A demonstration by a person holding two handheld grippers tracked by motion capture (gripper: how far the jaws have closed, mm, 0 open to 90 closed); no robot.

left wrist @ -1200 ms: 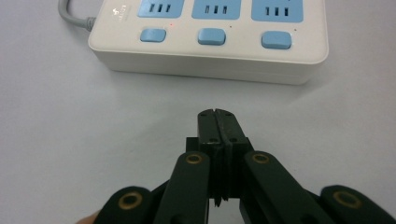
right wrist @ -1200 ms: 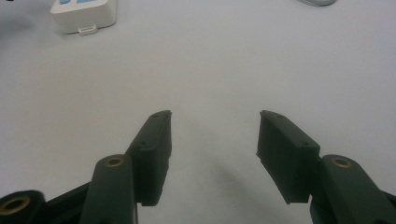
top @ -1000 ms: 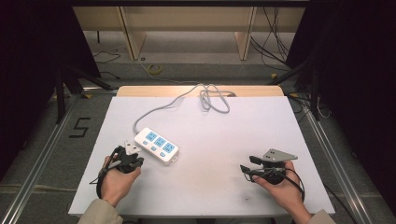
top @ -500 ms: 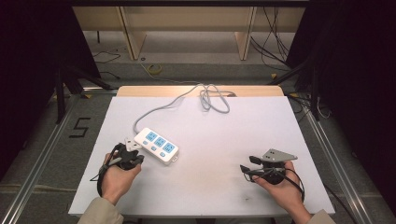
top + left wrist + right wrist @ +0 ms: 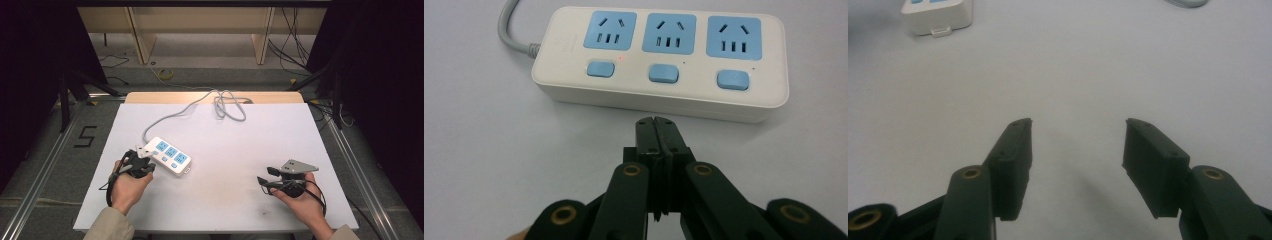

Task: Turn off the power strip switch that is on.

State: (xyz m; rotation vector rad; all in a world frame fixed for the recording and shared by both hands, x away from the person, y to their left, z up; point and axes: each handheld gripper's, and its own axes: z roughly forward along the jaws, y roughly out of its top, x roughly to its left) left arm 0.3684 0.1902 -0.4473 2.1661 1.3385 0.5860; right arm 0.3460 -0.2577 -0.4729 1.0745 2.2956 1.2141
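Power strip (image 5: 659, 57) lies just ahead of the closed, empty left gripper (image 5: 655, 121); right gripper (image 5: 1075, 135) stands apart, well clear.

Wide bare stretch of white counter (image 5: 230, 150) between left gripper (image 5: 141, 159) and right gripper (image 5: 264, 176), free for passage from either side. Only solid obstacle on the left half: power strip (image 5: 169, 155), lying slantwise just ahead of the left gripper's closed jaws, tips close to its long side wall. Grey cable (image 5: 175, 116) trailing from the strip toward the far edge, with loose loops (image 5: 230, 106) piled there at mid-width. Right half unobstructed ahead of the right gripper's spread jaws.
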